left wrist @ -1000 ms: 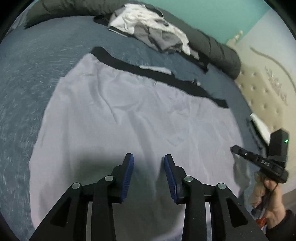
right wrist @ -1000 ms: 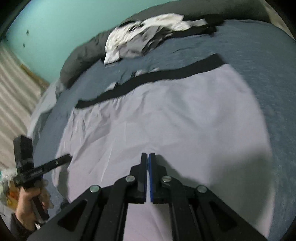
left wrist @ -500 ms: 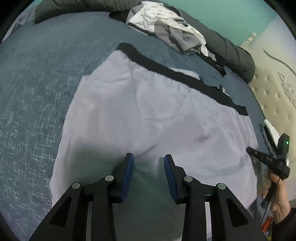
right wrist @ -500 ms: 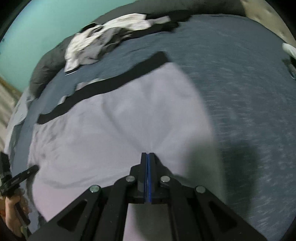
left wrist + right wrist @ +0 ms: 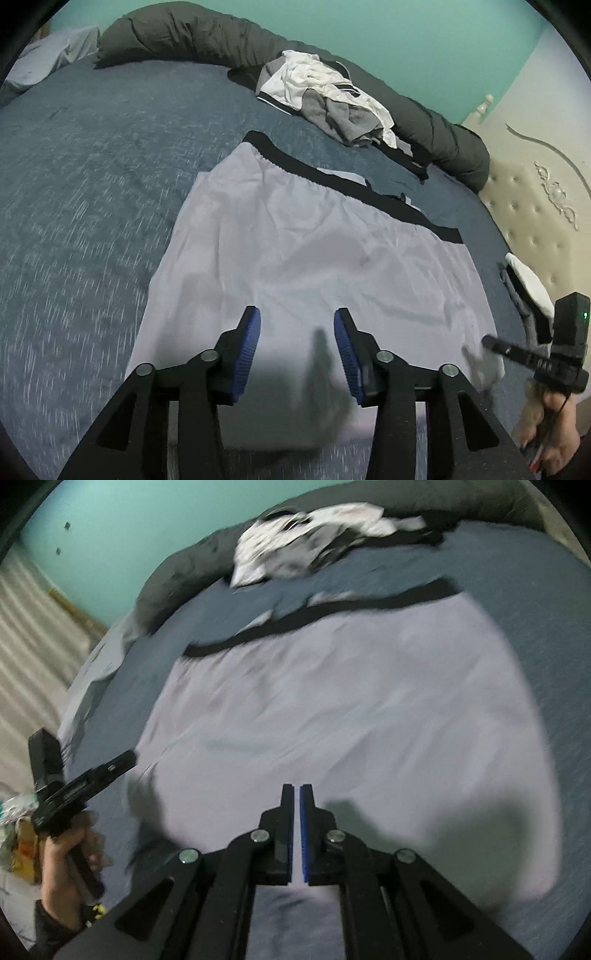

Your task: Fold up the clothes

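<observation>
Since the earlier frames: left-wrist view has drawn back from the pale lilac garment [image 5: 314,254], taking in more bedspread and the far wall; right-wrist view has swung back so the garment fills its middle again.

Item 1, left gripper [image 5: 297,347]: jaws spread wide, blue pads well apart, nothing between them. It hangs over the near hem of the garment; whether it touches the cloth cannot be told.

Item 2, right gripper [image 5: 297,830]: jaws drawn nearly together, only a thin slit between the pads. Nothing visible is pinched in the slit. It sits above the near part of the garment [image 5: 332,709]; contact cannot be told.

Item 3, garment: spread flat on the bed, lightly creased, black waistband [image 5: 354,181] along its far edge.

Item 4, hard to make out: right-wrist view is motion-blurred throughout. The garment's near hem is hidden behind the gripper bodies and their shadows in both views. Right gripper's pads are not shown in the left-wrist view, where it appears beyond the garment's right edge with the person's hand [image 5: 550,417] cut off at the frame.

Item 5, surroundings: blue-grey mottled bedspread [image 5: 92,192] under the garment; heap of white and grey clothes [image 5: 325,96] beyond the waistband; dark grey rolled duvet [image 5: 192,33] behind the heap; teal wall [image 5: 424,40] behind that; cream tufted headboard [image 5: 535,206] to the garment's right.
</observation>
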Motion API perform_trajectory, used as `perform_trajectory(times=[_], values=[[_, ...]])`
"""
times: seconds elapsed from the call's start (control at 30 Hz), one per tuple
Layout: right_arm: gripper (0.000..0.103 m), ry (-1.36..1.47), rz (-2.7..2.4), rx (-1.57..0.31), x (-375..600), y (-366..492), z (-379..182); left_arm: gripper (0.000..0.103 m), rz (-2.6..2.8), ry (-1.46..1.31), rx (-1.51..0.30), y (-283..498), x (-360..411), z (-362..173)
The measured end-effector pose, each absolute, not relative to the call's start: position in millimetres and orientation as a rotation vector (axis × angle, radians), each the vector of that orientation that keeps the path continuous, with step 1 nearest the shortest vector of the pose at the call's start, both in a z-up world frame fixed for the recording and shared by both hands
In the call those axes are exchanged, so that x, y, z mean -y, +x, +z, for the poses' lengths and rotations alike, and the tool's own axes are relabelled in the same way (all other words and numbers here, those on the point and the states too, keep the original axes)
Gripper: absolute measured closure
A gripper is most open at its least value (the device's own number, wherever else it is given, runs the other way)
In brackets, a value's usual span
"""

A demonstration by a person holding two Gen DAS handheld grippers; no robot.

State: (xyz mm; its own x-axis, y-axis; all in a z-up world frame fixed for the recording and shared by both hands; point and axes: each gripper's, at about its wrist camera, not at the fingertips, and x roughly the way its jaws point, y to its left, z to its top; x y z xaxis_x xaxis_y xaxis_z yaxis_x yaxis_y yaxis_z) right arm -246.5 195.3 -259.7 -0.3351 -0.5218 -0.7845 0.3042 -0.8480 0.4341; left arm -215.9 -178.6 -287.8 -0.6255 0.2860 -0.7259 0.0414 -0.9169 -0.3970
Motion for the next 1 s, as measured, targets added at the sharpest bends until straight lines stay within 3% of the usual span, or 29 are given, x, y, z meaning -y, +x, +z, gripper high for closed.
perform_trajectory(times=[0.3,0.53,1.0], values=[[0.100,1.414,-2.224,0.273,-137,-260,-263,0.054,2.640,-1.275,0.576,-182,182,-293],[0.100,1.511,-2.231,0.127,-109,-288,-290,0.054,2.616,-1.267,0.611,-176,188,-301],[0.100,1.573,-2.211,0.010,-110,-227,-296,0.054,2.606,-1.227,0.618,-175,191,-293]])
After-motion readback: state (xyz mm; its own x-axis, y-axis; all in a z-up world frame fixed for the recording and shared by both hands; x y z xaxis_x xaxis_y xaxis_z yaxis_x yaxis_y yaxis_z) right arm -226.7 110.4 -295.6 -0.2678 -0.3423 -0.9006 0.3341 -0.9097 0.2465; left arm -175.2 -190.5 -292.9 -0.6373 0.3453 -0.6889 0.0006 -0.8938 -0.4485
